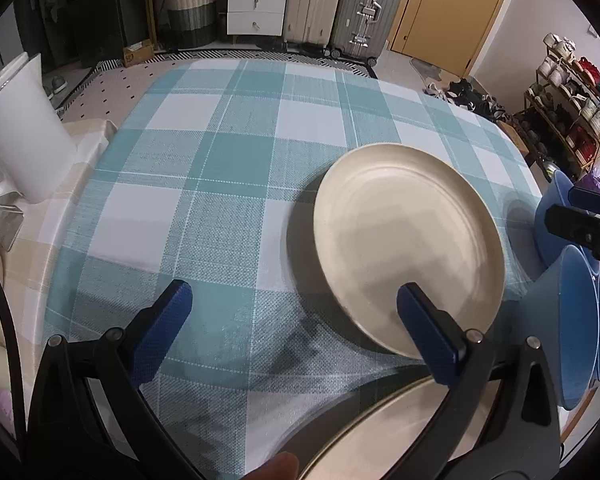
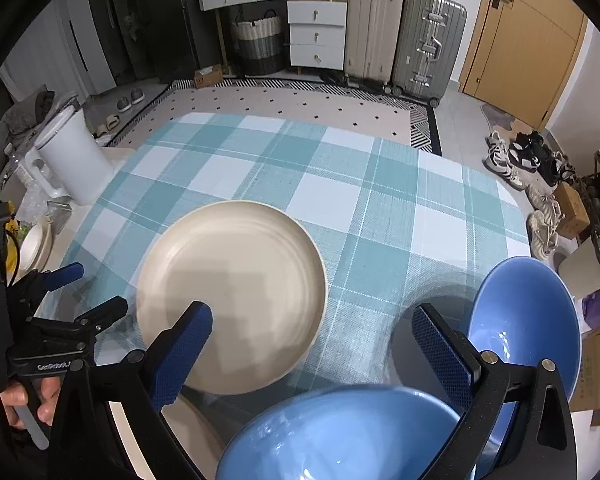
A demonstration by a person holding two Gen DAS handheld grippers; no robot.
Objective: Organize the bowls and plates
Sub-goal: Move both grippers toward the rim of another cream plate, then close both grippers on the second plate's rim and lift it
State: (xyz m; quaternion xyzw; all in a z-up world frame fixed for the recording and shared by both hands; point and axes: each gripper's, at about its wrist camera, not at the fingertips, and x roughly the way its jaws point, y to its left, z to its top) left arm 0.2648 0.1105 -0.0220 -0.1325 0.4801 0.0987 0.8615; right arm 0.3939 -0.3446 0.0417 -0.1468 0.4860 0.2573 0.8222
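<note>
A cream plate [image 1: 408,240] [image 2: 232,296] lies on the teal checked tablecloth [image 1: 228,184] [image 2: 364,216]. A second cream plate [image 1: 396,436] [image 2: 192,436] sits nearer, at the lower edge of both views. Two blue bowls stand to the right: one far [image 2: 528,320] [image 1: 552,224], one near [image 2: 340,436] [image 1: 576,332]. My left gripper [image 1: 294,320] is open above the cloth, its right finger over the far plate's near rim. My right gripper [image 2: 312,336] is open, hovering between the plate and the bowls, holding nothing.
A white pitcher [image 1: 16,128] [image 2: 72,156] stands at the table's left edge beside a small clear holder [image 1: 4,220]. More cream dishes [image 2: 34,246] sit far left. Suitcases [image 2: 404,36], drawers [image 2: 318,36] and a shoe rack [image 1: 572,108] line the room beyond.
</note>
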